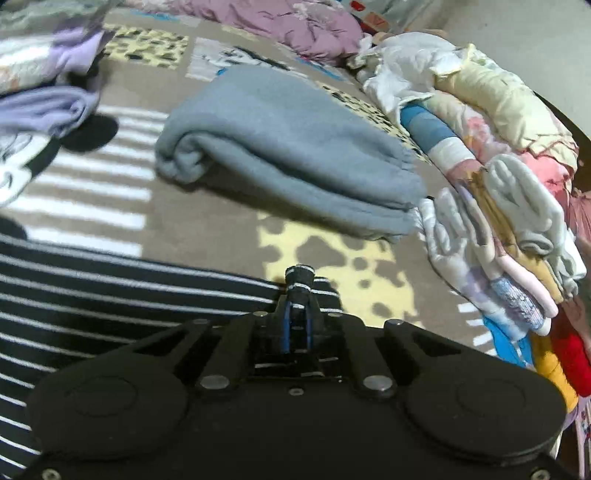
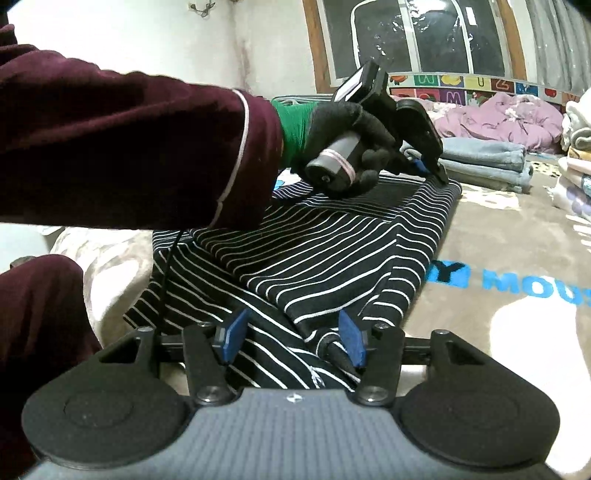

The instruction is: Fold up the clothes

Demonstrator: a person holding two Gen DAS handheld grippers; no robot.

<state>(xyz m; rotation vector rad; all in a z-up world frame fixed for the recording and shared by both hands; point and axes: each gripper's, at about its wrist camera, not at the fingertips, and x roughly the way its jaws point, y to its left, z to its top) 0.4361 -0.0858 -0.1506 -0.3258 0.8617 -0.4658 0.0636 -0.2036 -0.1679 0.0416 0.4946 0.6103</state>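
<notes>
A black garment with thin white stripes (image 2: 314, 251) lies partly folded on the patterned blanket (image 2: 498, 236). In the right wrist view a gloved hand (image 2: 347, 129) holds my left gripper (image 2: 439, 177) at the garment's far corner. Seen from the left wrist, that gripper (image 1: 298, 295) is shut, with a wad of the striped cloth (image 1: 110, 295) pinched at its tips. My right gripper (image 2: 291, 339) stands open over the garment's near end. A folded edge lies between its blue pads (image 2: 352, 338), close to the right one.
A folded grey blanket (image 1: 288, 147) lies just beyond the garment. A tall stack of folded clothes (image 1: 498, 221) stands to the right. Purple bedding (image 1: 295, 26) is heaped at the back, and lilac clothes (image 1: 48, 107) lie at the left. A maroon sleeve (image 2: 129, 147) crosses the right wrist view.
</notes>
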